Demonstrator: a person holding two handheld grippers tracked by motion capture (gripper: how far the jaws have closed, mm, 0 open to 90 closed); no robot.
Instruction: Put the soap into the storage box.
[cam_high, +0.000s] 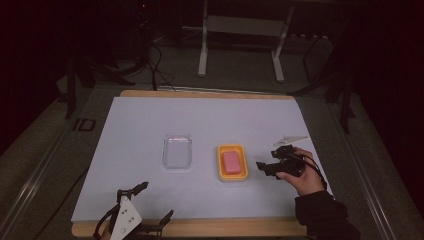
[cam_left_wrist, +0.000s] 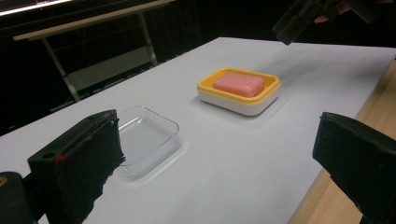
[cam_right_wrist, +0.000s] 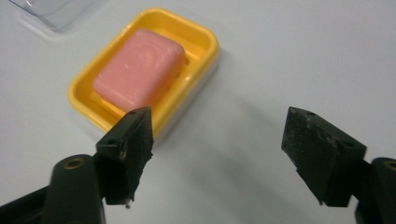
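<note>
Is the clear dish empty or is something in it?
Empty. The clear dish shows only the white tabletop through its bottom; the pink soap lies in the yellow tray beside it.

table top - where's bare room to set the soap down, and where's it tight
Free: the far strip of the white sheet beyond the clear tray, and the left side beside it. Tight: between the yellow soap dish and the open right gripper.

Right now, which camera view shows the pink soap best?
The right gripper view: the pink soap is close and large there, lying in the yellow dish. The left gripper view shows it smaller, from the side. The high view shows it from above, small.
</note>
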